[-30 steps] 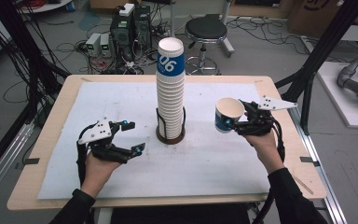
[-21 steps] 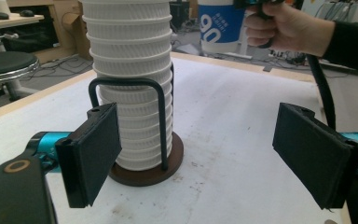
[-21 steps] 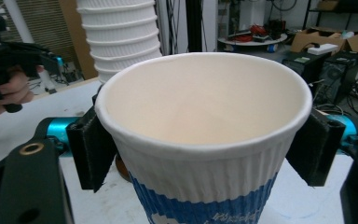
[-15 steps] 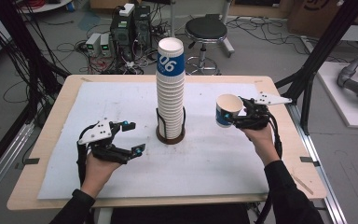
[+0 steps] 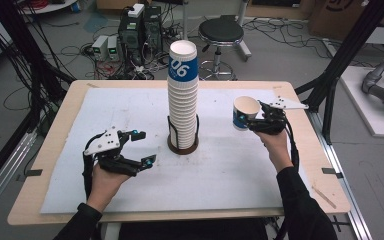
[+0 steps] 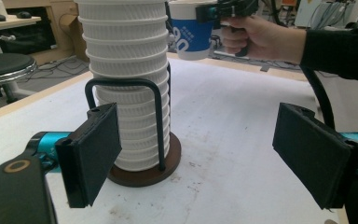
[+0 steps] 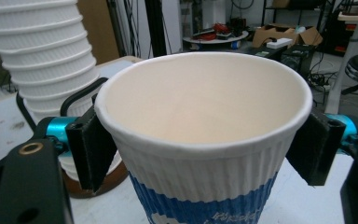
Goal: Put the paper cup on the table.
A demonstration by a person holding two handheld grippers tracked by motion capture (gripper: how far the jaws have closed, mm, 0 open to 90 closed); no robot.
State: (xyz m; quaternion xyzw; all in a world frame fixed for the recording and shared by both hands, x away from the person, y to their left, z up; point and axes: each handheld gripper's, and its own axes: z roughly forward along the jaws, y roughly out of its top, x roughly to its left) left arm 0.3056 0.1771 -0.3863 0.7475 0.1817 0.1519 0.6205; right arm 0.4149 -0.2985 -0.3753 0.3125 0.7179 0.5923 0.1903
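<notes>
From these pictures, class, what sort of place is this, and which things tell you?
Probably a robotics lab or workshop: computers and loose cables on the floor, black frame struts around a plain table, a stool behind.

Black sleeves, black tongs [image 5: 134, 148] with teal joints, grey three-cornered plates

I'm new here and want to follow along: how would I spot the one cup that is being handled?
Start at the tall stack of cups in a wire holder at the middle of the table. Look to its right: the right gripper holds the single cup above the mat, upright and empty. It alone stands apart from the stack, white with a blue band.
</notes>
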